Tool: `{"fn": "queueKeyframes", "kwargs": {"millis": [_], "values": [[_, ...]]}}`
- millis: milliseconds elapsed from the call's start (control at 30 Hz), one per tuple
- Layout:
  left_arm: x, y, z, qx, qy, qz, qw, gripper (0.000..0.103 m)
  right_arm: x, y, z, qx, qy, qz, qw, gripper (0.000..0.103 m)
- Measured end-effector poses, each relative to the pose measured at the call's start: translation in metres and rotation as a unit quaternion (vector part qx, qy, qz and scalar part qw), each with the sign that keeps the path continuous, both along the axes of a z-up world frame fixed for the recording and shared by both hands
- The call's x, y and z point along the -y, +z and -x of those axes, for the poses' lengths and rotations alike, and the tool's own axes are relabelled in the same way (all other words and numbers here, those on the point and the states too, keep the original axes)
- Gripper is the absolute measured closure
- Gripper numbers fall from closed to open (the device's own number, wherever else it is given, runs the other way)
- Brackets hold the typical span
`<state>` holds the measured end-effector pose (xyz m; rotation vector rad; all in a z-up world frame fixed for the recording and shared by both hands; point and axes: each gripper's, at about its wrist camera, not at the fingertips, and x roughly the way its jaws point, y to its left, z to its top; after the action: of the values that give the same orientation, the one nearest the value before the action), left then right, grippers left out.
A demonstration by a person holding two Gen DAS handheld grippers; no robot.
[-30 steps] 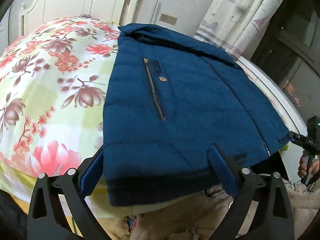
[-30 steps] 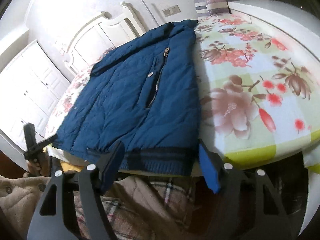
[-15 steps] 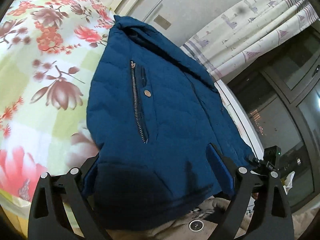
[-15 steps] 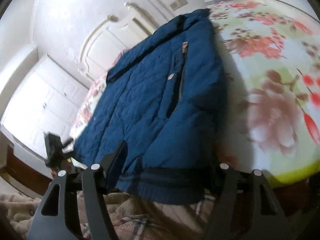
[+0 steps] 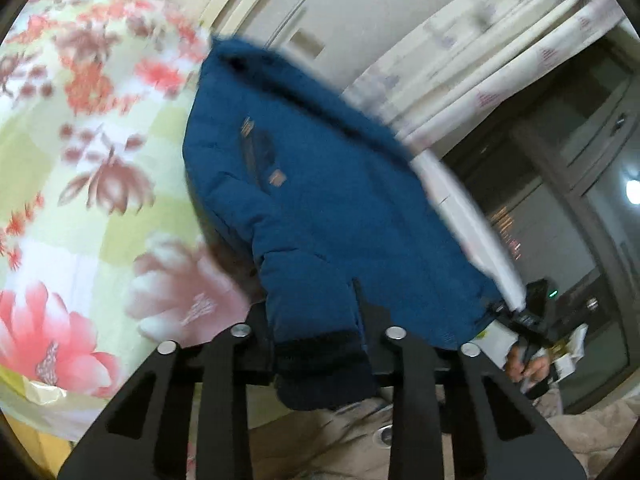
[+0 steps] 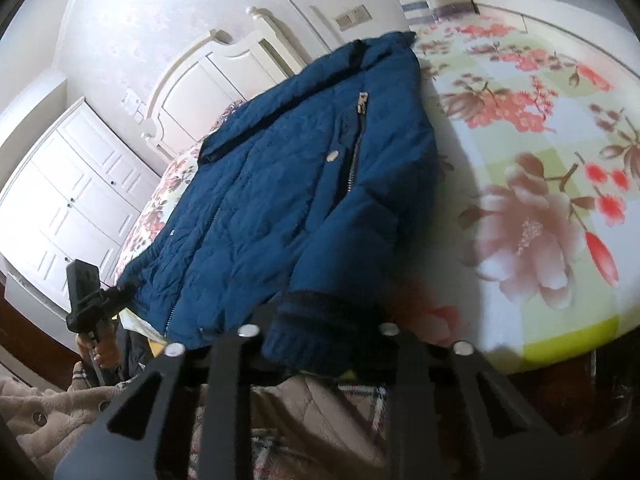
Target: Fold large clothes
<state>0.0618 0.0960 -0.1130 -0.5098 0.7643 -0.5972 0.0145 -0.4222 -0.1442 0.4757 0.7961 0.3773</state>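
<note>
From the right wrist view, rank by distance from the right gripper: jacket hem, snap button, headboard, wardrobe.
From the right gripper:
1. Jacket hem, clamped between the fingers.
2. Snap button, mid-jacket, straight ahead.
3. Headboard, beyond the collar; wardrobe, far left. Too close to call.

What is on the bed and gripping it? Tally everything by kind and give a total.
jacket: 1
claws: 2, left claw and right claw, each shut on the jacket's hem
bed: 1
Total: 4
</note>
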Motion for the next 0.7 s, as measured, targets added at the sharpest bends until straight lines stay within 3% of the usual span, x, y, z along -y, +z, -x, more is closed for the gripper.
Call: {"fn": "queueKeyframes", "kwargs": {"millis": [33, 200, 367, 467, 600, 700], "values": [[-0.002, 0.005, 0.005, 0.010, 0.002, 0.008, 0.9999, 0.088, 0.001, 0.008, 0.008, 0.012, 0.005, -0.004, 1.000, 0.087], [-0.022, 0.043, 0.049, 0.067, -0.001, 0.048, 0.9966, 0.089, -0.015, 0.054, 0.052, 0.076, 0.063, 0.029, 0.995, 0.088], [-0.042, 0.071, 0.112, 0.108, -0.019, 0.073, 0.9913, 0.089, -0.029, 0.104, 0.116, 0.143, 0.117, 0.077, 0.980, 0.088], [-0.044, 0.101, 0.123, 0.149, -0.031, 0.086, 0.9846, 0.088, -0.037, 0.147, 0.132, 0.203, 0.114, 0.088, 0.969, 0.088], [-0.042, 0.132, 0.073, 0.165, -0.026, 0.107, 0.9801, 0.088, -0.034, 0.191, 0.074, 0.225, 0.072, 0.069, 0.969, 0.088], [-0.037, 0.148, -0.014, 0.135, -0.011, 0.100, 0.9857, 0.087, -0.025, 0.208, -0.003, 0.198, 0.038, 0.055, 0.978, 0.087]]}}
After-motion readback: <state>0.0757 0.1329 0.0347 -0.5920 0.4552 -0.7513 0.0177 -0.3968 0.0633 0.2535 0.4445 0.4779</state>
